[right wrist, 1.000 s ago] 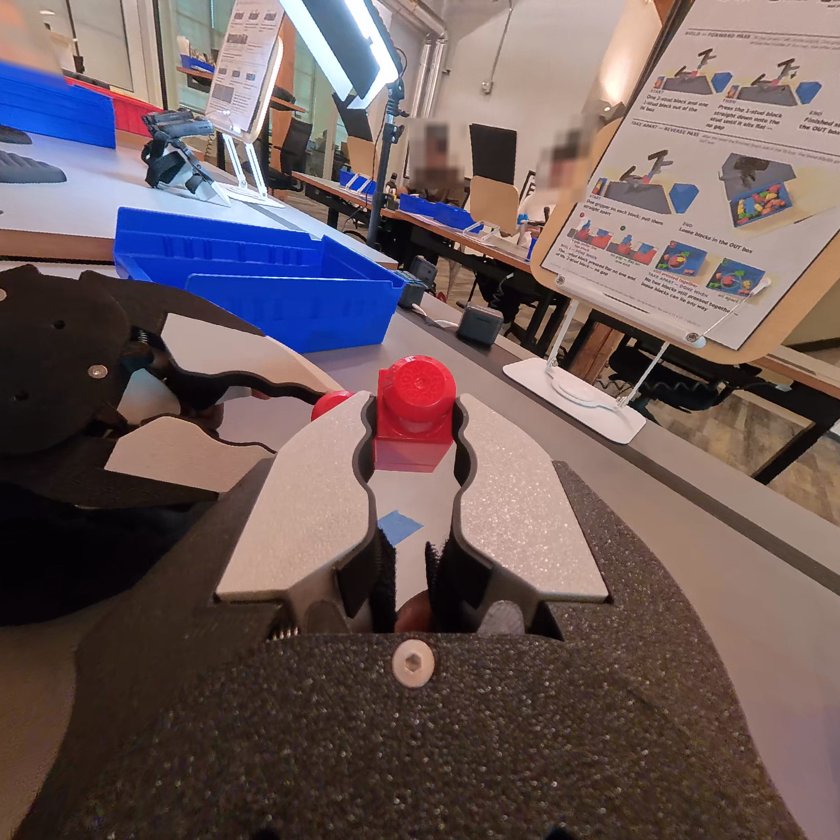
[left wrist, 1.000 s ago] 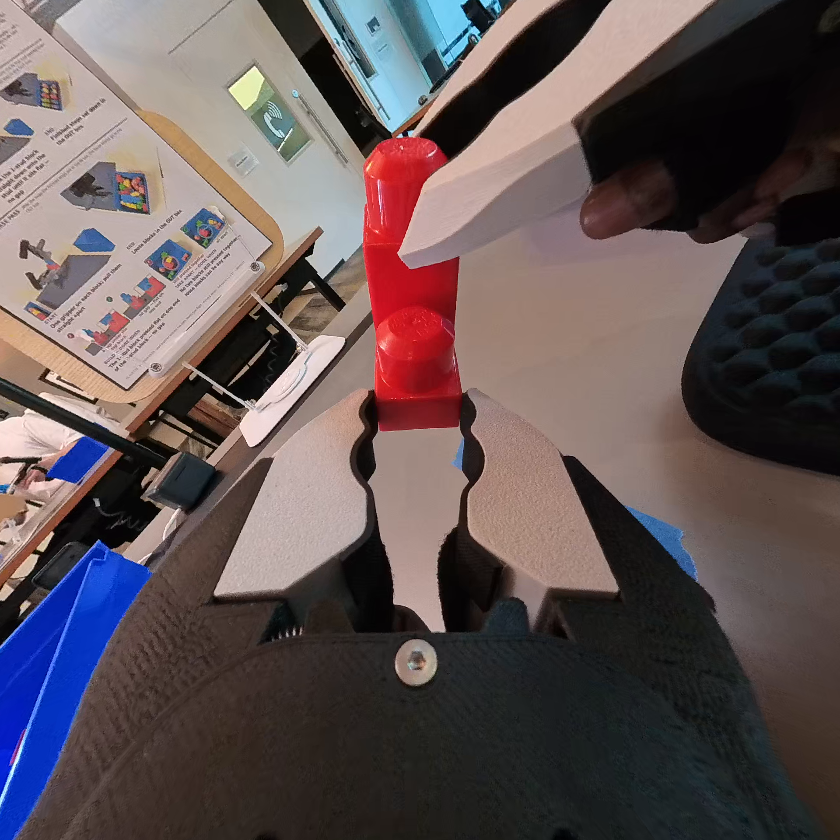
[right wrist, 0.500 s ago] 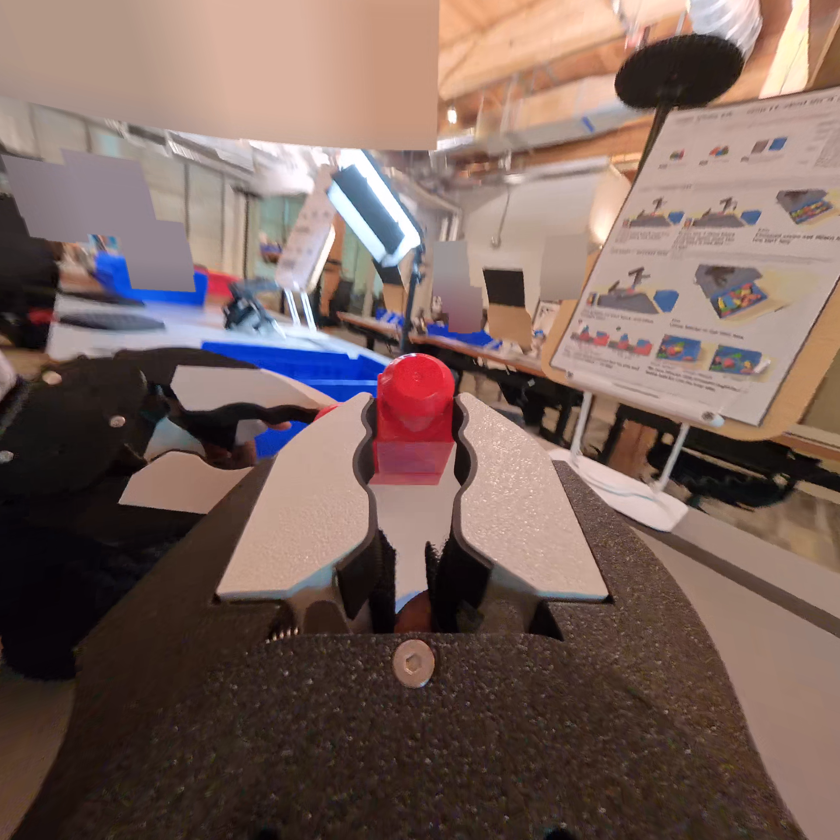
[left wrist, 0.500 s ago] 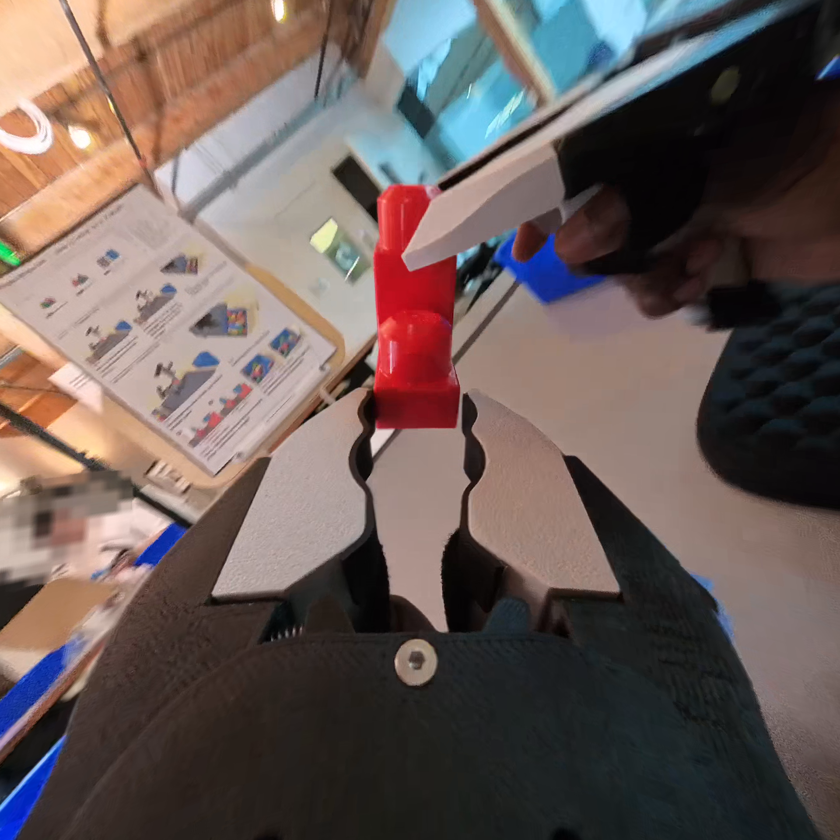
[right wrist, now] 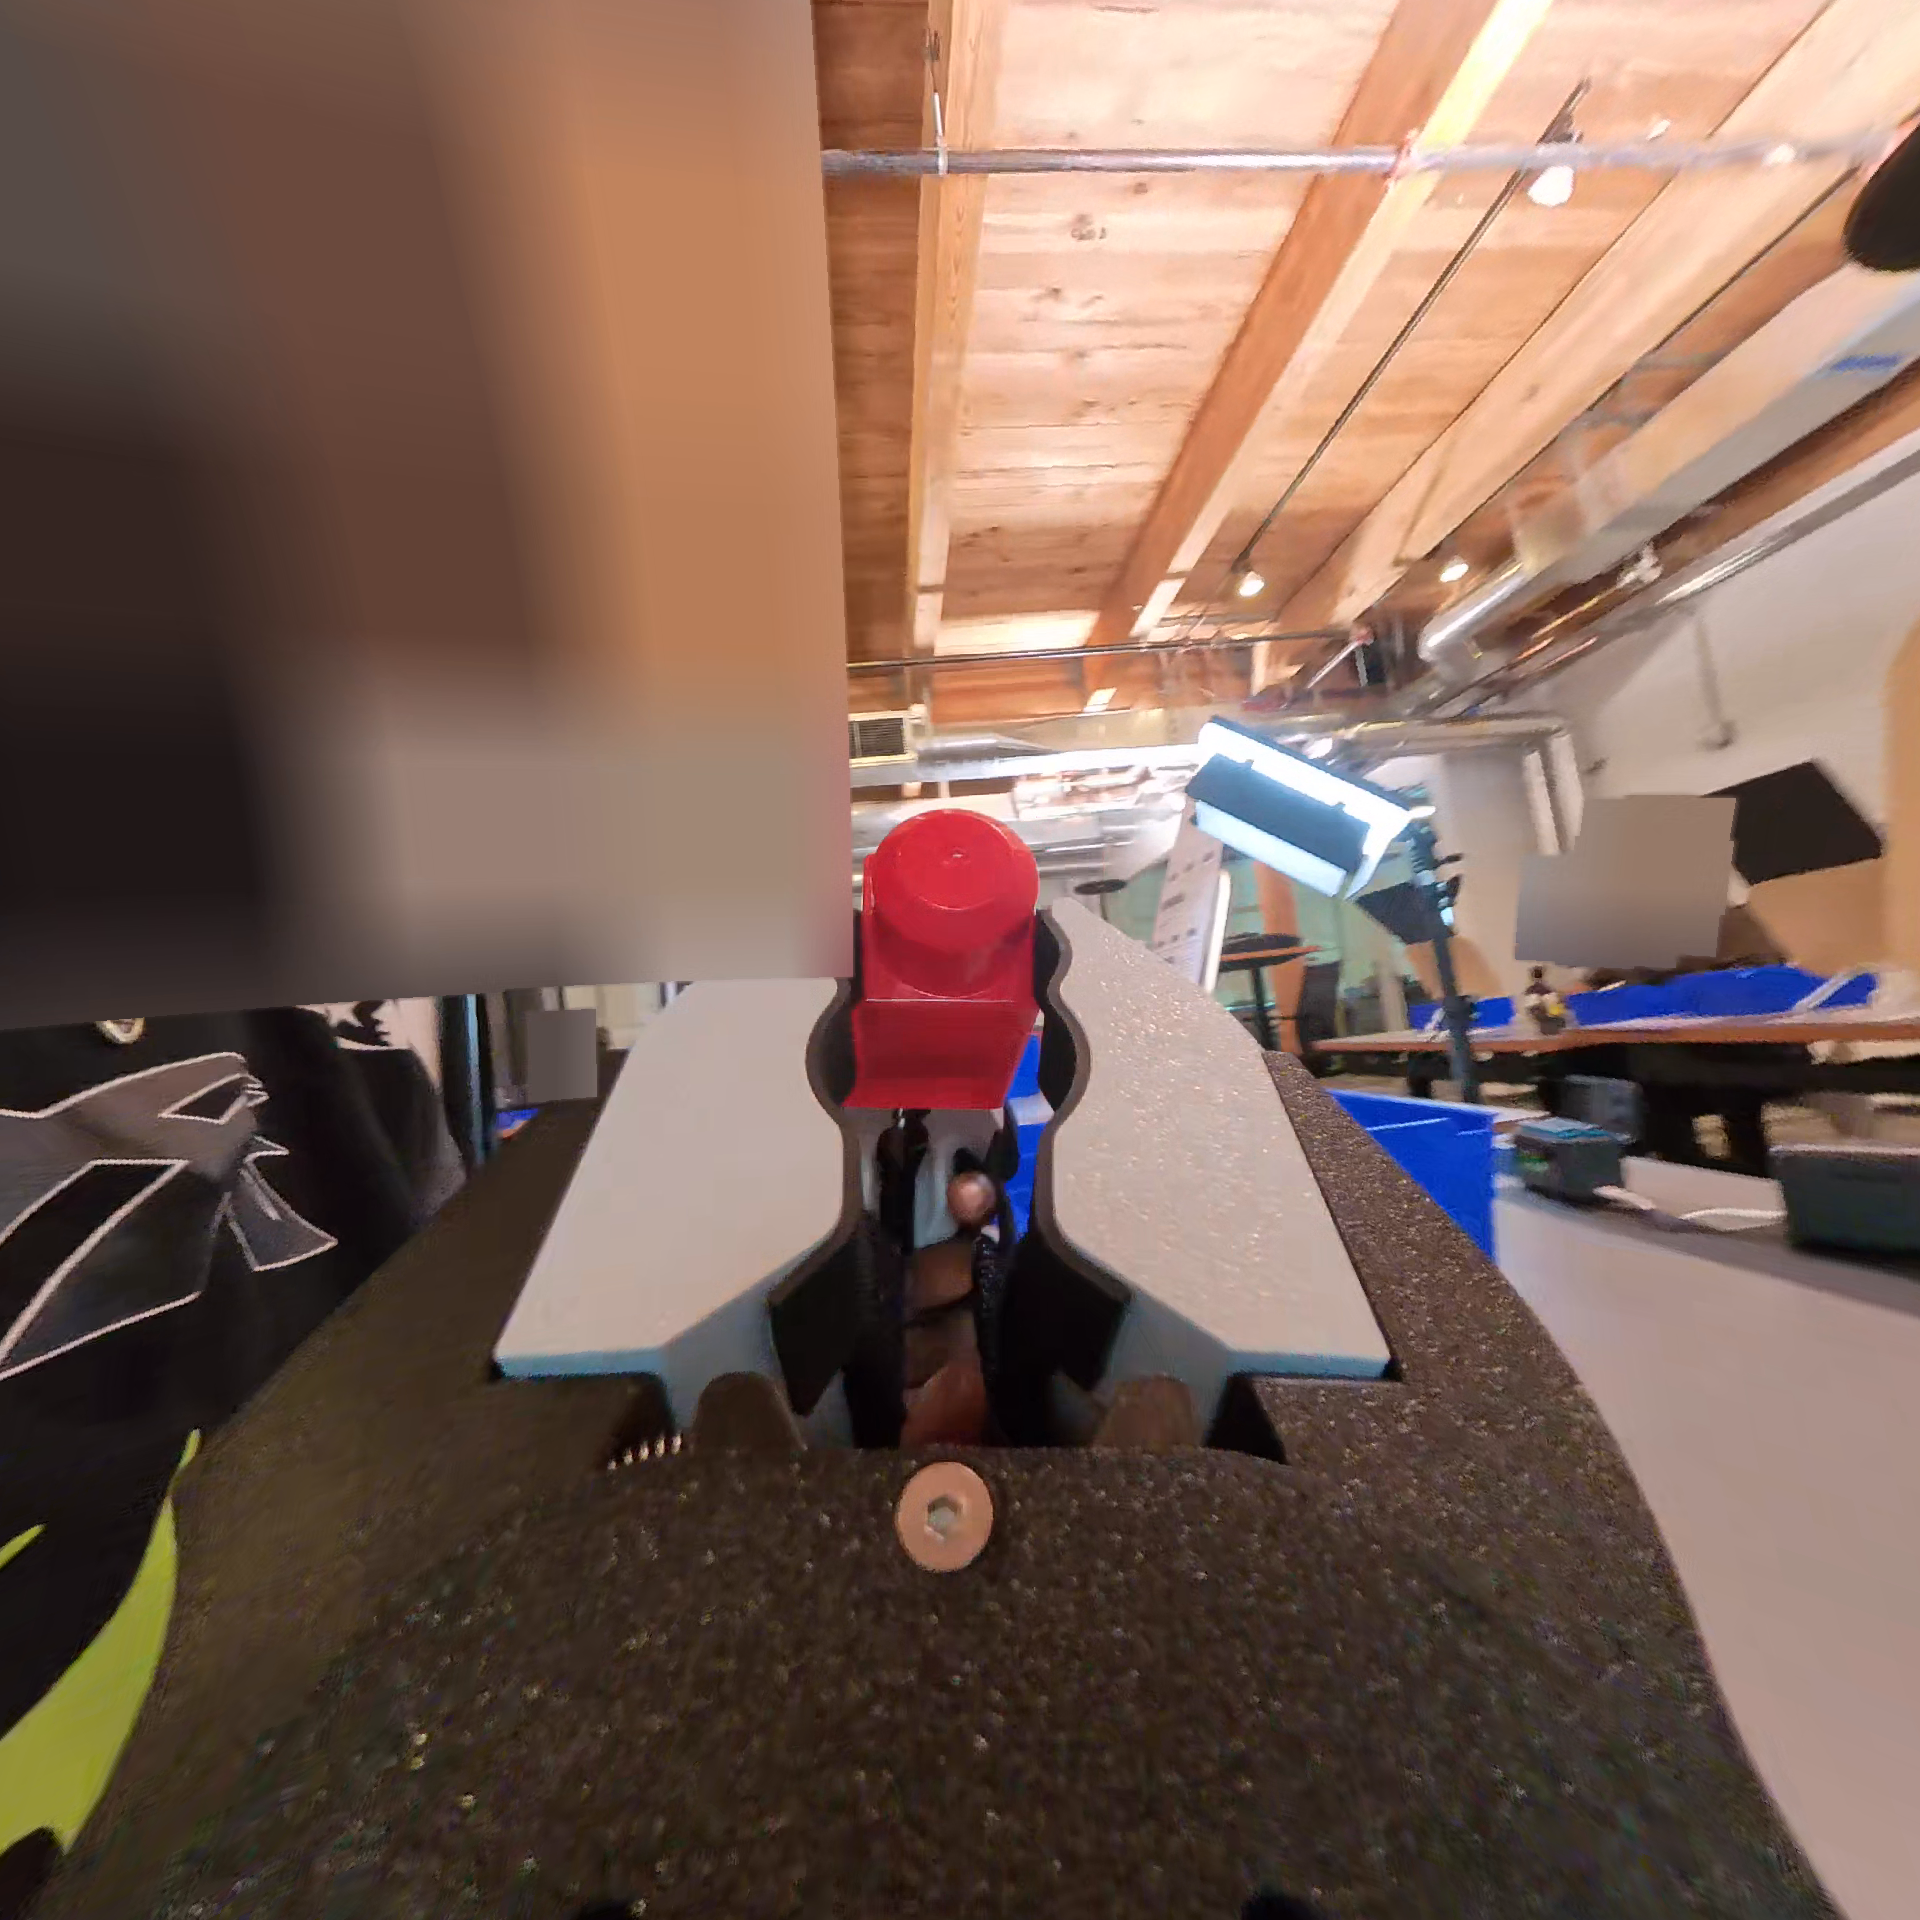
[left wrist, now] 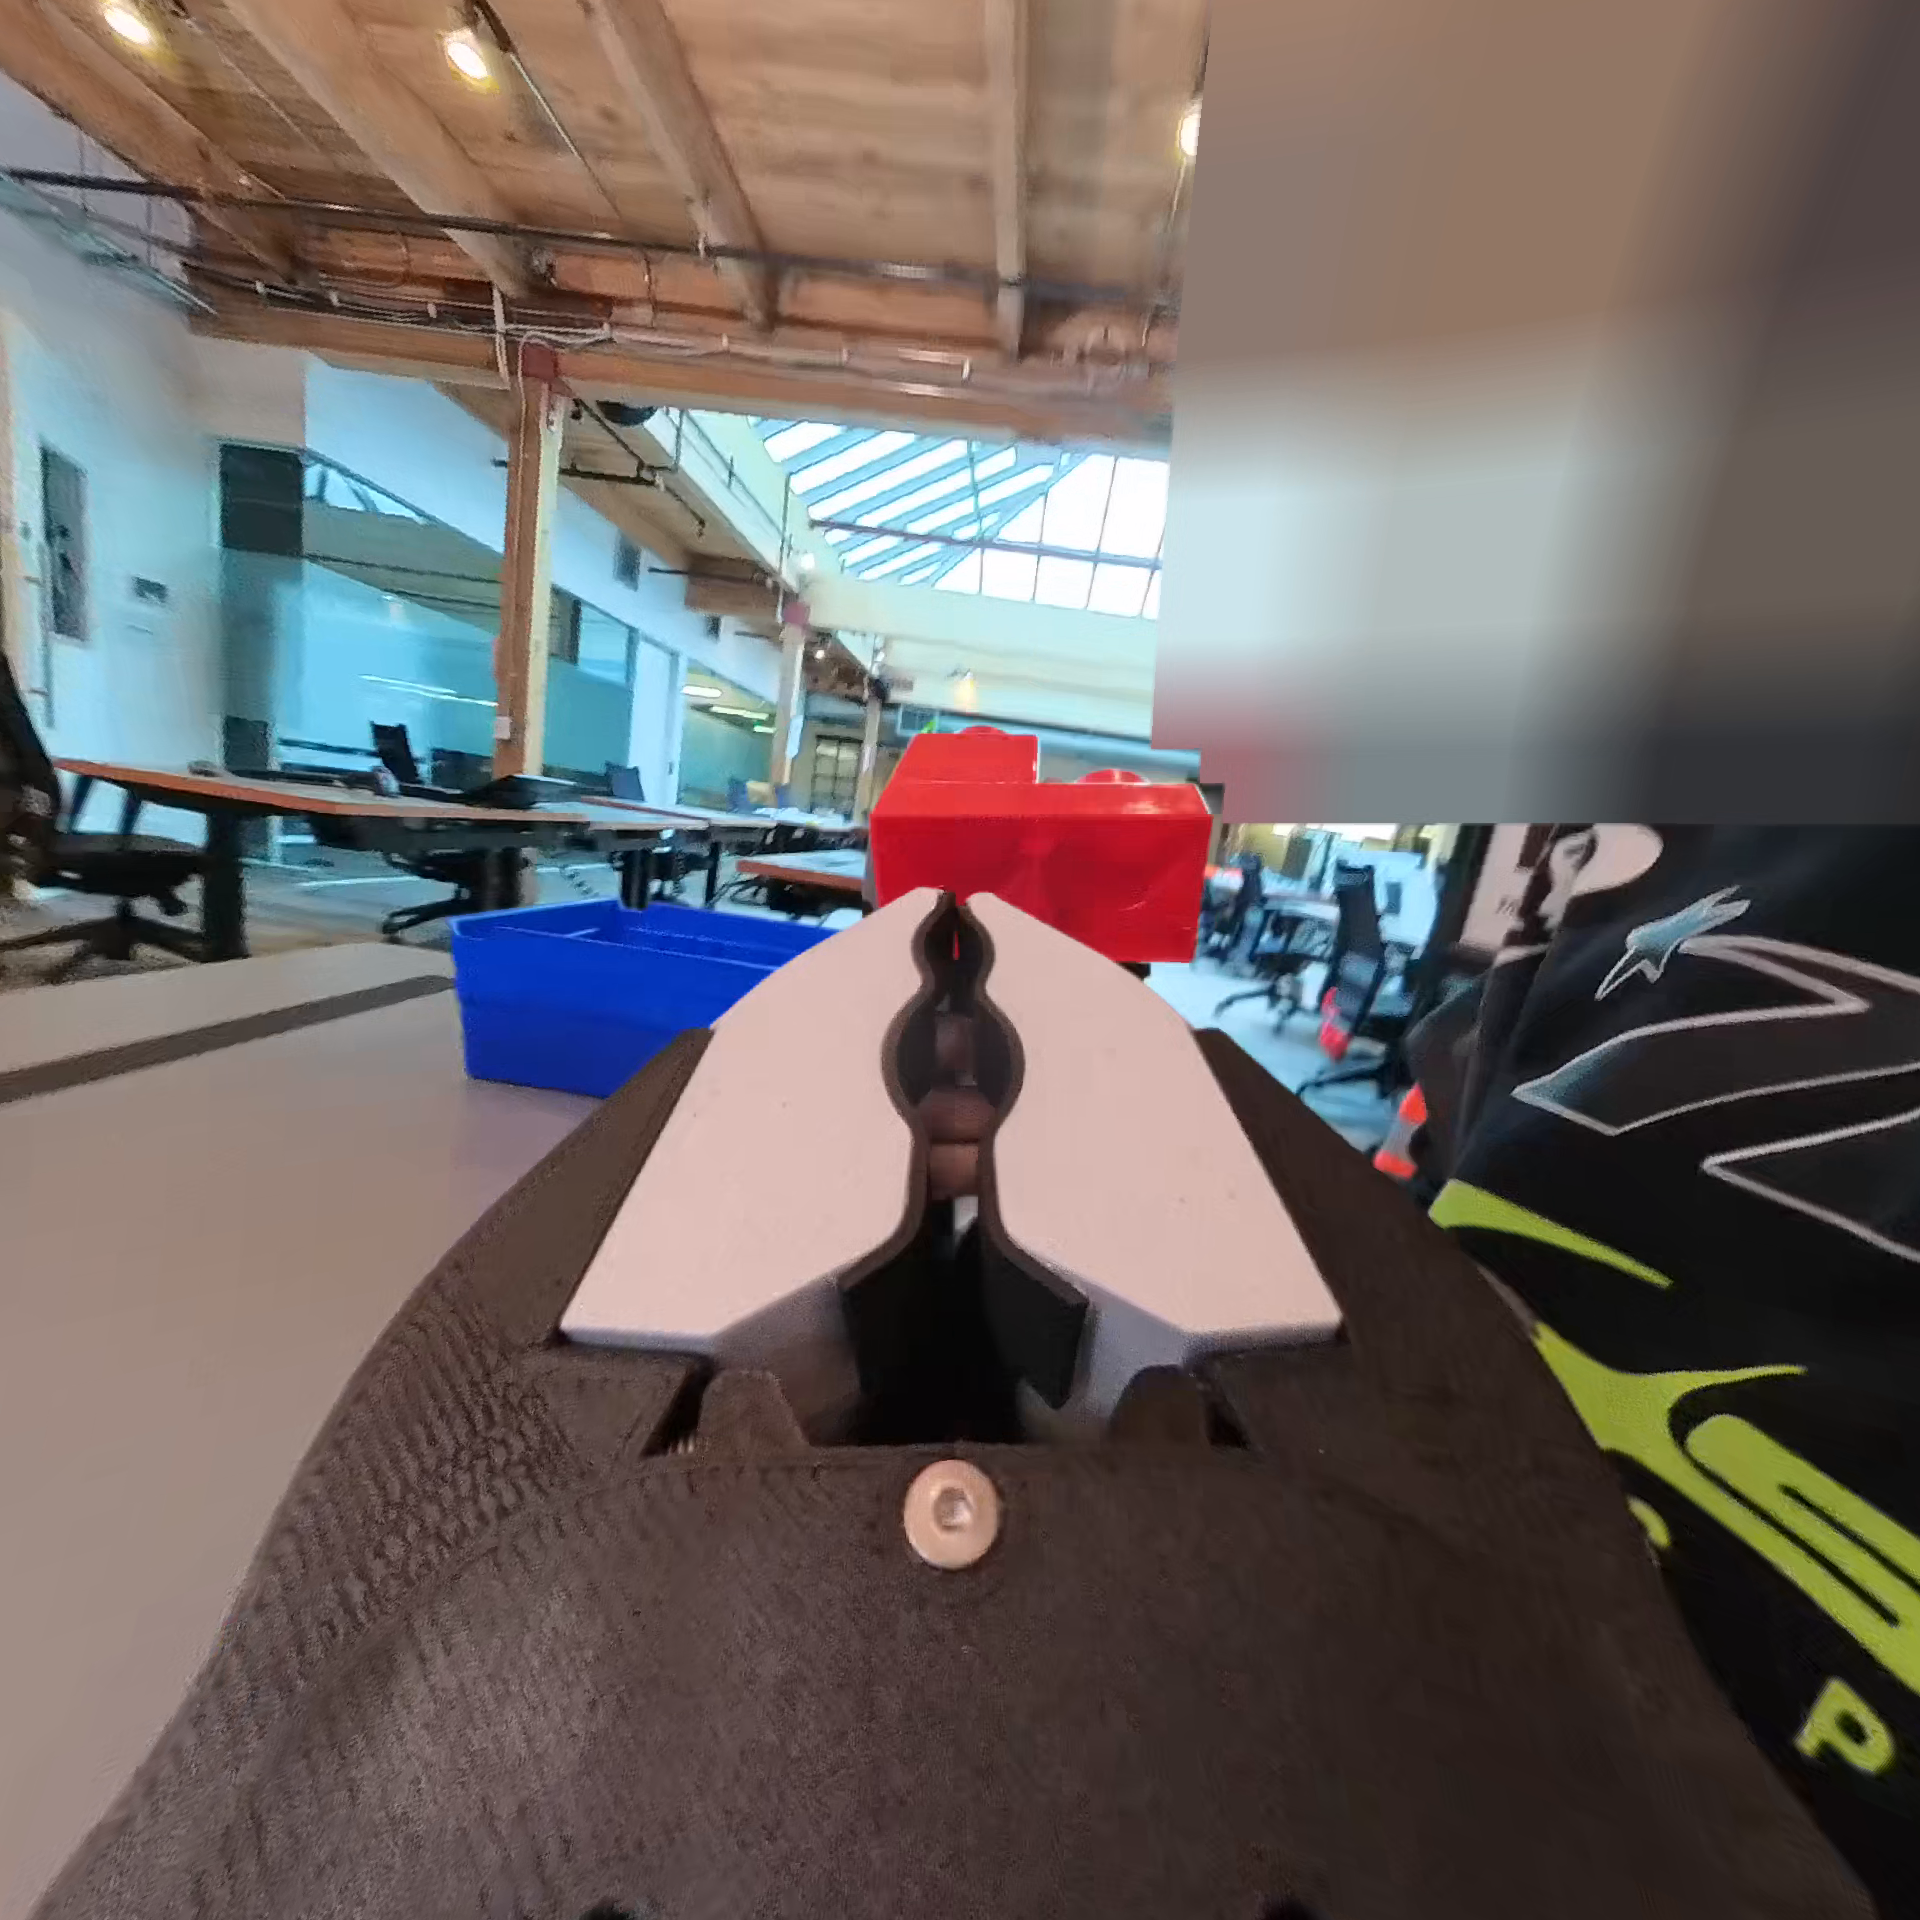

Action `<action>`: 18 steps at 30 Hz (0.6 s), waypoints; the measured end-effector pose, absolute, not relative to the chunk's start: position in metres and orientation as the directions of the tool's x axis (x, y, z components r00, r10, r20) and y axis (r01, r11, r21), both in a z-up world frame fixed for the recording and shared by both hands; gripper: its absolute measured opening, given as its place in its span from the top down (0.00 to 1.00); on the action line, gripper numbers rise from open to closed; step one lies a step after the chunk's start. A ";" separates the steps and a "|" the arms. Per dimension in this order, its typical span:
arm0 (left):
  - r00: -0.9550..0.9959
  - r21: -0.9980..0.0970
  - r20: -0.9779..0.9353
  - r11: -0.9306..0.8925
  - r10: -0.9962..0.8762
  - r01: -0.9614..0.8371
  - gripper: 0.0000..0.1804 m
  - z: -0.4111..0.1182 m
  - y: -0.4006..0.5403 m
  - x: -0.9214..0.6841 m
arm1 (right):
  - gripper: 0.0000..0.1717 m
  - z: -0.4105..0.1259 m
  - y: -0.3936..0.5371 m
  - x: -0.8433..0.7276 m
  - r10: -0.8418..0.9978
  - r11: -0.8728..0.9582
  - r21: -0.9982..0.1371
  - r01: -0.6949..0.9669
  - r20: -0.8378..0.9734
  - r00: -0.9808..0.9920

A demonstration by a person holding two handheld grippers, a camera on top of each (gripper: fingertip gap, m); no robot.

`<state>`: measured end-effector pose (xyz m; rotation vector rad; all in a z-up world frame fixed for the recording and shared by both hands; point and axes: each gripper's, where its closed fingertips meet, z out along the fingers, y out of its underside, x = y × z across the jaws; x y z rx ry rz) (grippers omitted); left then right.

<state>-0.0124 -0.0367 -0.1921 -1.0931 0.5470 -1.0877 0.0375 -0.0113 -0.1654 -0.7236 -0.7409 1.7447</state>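
Two grey, grainy-faced fingers of the right gripper (right wrist: 940, 1023) pinch a glossy red plastic studded block (right wrist: 940, 997), held up in the air. Left gripper (left wrist: 954, 914) is pressed together on nothing, just before that block (left wrist: 1039, 862), near a blue plastic bin (left wrist: 582, 997).

A blue bin (left wrist: 582, 997) sits on the grey table (left wrist: 208, 1195); a studio light (right wrist: 1299, 821) hangs under wooden ceiling beams (right wrist: 1195, 416)

red block (right wrist: 940, 966), blue bin (left wrist: 613, 987), grey fingers (right wrist: 1174, 1143)
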 end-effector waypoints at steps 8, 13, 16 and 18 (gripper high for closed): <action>0.450 -0.927 0.066 0.112 -0.890 0.359 1.00 -0.194 -0.040 -0.009 | 0.82 -0.179 -0.022 0.018 0.931 -0.313 -0.814 -0.489 -0.163 -0.325; 0.441 -0.924 0.072 0.106 -0.895 0.367 1.00 -0.194 -0.041 -0.010 | 0.82 -0.185 -0.022 0.016 0.926 -0.323 -0.837 -0.443 -0.182 -0.331; 0.431 -0.926 0.079 0.093 -0.899 0.365 1.00 -0.195 -0.041 -0.010 | 0.82 -0.187 -0.023 0.016 0.925 -0.324 -0.844 -0.426 -0.189 -0.330; 0.425 -0.930 0.084 0.083 -0.901 0.358 1.00 -0.196 -0.041 -0.009 | 0.82 -0.188 -0.023 0.017 0.925 -0.324 -0.846 -0.424 -0.191 -0.328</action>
